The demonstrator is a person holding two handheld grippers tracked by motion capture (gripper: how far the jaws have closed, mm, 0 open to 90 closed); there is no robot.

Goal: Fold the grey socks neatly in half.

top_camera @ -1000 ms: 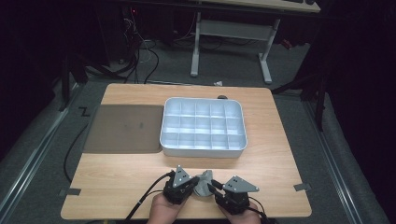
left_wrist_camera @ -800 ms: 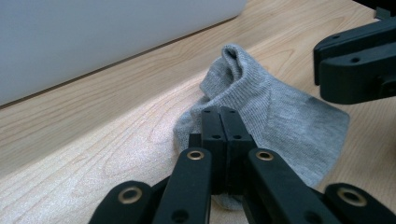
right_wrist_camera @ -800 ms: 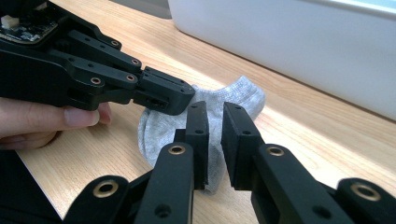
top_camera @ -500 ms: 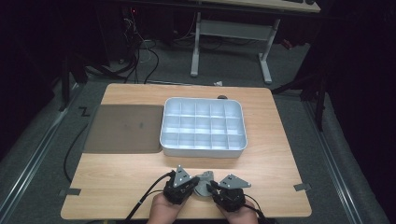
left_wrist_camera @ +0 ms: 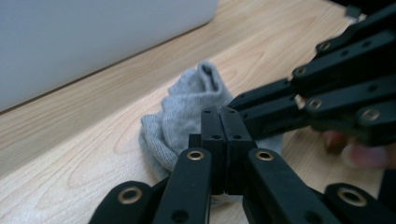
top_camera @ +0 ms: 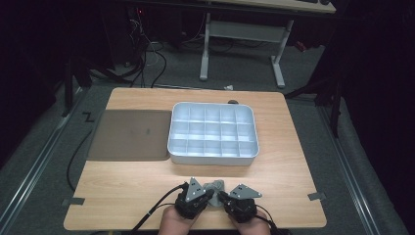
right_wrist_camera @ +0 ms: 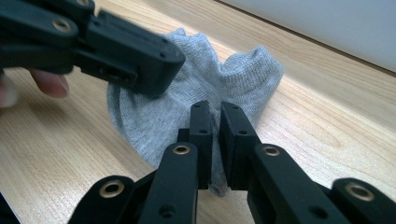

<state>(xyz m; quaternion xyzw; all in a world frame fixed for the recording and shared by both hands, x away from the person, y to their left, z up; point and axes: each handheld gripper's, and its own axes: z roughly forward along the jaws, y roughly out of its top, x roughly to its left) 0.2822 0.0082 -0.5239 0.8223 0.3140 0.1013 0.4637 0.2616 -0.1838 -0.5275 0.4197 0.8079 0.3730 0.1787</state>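
— Two hands came in at the near edge of the table [top_camera: 122, 191], close together, each with a gripper. How did they sit?

— Side by side and low over the wood, pointing inward at each other over a small grey sock [top_camera: 214, 186]. The left gripper [left_wrist_camera: 219, 116] had its jaws pressed flat together on a fold of the sock.

— And the other one?

— The right gripper [right_wrist_camera: 215, 114] had just been closing; its jaws stood nearly together with a pinch of grey cloth between them. From its own camera the left gripper crossed in from the upper left, its tip resting on the sock.

— Where was the sock lying?

— Bunched on the tabletop between the two grippers, near the front wall of the white tray [top_camera: 213, 157] with its grid of compartments. A dark mat [top_camera: 128, 134] lay just left of that tray.
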